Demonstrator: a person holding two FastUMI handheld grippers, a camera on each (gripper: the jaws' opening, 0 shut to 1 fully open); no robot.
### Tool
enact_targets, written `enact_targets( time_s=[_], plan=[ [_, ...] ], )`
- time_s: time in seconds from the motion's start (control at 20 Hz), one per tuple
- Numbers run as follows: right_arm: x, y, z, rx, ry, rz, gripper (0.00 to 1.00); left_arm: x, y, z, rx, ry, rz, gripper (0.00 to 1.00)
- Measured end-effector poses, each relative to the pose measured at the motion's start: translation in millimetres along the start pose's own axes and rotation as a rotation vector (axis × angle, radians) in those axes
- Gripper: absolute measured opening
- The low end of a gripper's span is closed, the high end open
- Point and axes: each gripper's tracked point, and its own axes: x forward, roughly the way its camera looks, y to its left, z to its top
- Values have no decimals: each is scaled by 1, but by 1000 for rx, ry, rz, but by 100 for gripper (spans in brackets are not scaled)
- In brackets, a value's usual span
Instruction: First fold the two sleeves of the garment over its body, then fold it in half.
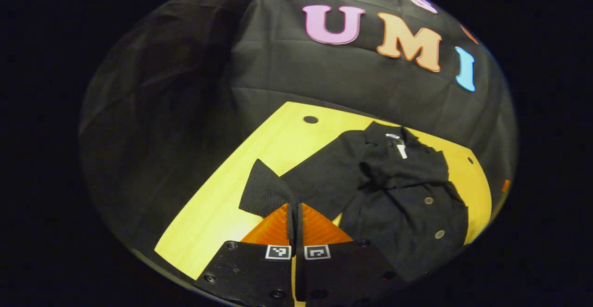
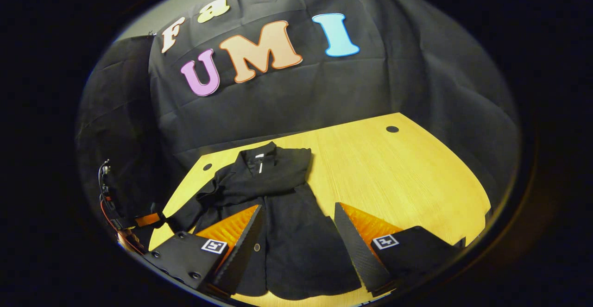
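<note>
The black garment lies on the yellow wooden counter, collar toward the booth's back wall and buttoned front facing up. One sleeve already lies folded across the chest, while the other sleeve stretches out flat to the side. The left gripper has its fingers closed tight on the cuff edge of that outstretched sleeve, a thin pinch of fabric between them. The step in hand looks to be the second sleeve fold, and to do it well the cuff should be lifted just clear of the counter, carried in an arc across the body and laid flat beside the first sleeve, keeping the crease at the shoulder seam so the body does not drag or bunch. The right gripper hangs over the lower body of the garment with its fingers spread wide, holding nothing; it could press the hem down if the cloth starts to slide. The left gripper view gives the pinch itself and the sleeve's full reach; the right gripper view instead gives the hem, the wide bare counter beyond the garment, and the other gripper with its cables at the counter's far corner
</note>
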Motion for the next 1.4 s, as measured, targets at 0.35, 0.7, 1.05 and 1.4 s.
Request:
enact_targets(
  time_s=[0.35,0.7,1.05,1.4],
  plan=[
    [-19,-47,-3,46,-17,-79,98,30,-105,59,80,-82,-150,0],
    [-28,-68,-13,75,10,-98,98,56,-210,73,149,-82,-281,0],
    [-26,-75,-16,98,22,-102,98,75,-297,72,245,-76,-378,0],
    [-21,-76,-23,107,28,-107,98,87,-376,50,330,-44,-461,0]
  ],
)
